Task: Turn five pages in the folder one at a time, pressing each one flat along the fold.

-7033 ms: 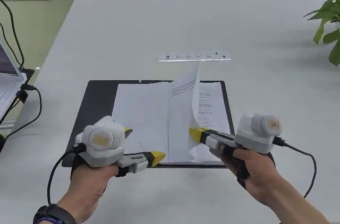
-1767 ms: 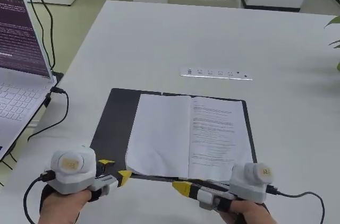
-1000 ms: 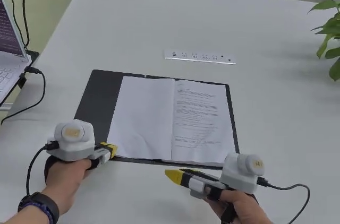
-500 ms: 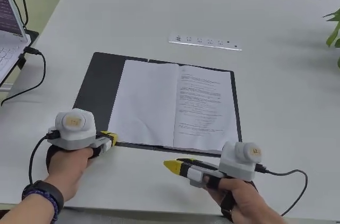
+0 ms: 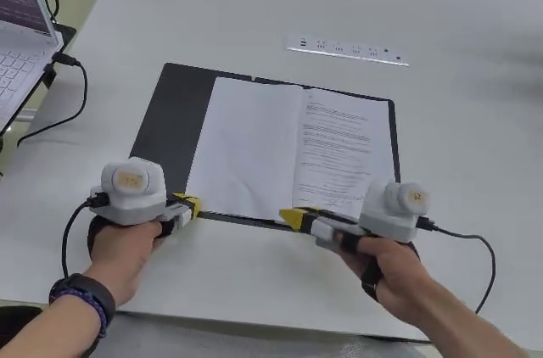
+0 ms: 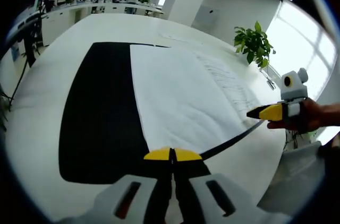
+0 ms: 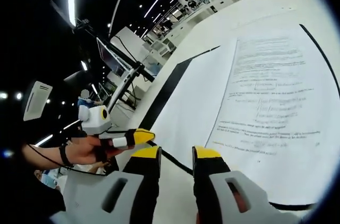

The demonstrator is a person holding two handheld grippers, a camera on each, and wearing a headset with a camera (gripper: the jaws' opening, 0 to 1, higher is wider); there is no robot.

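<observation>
The black folder (image 5: 170, 125) lies open and flat on the tabletop, close to its front edge. Its left page (image 5: 250, 146) is blank and its right page (image 5: 344, 150) has print. The left gripper (image 5: 188, 204) sits by the folder's front edge, near the blank page's corner, jaws pressed together. The right gripper (image 5: 292, 219) is at the front edge too, jaws a little apart, and seems to hold nothing.

White table (image 5: 475, 120), power strip (image 5: 347, 49), open laptop (image 5: 19, 44) at left edge, green plant (image 6: 255, 43)
</observation>
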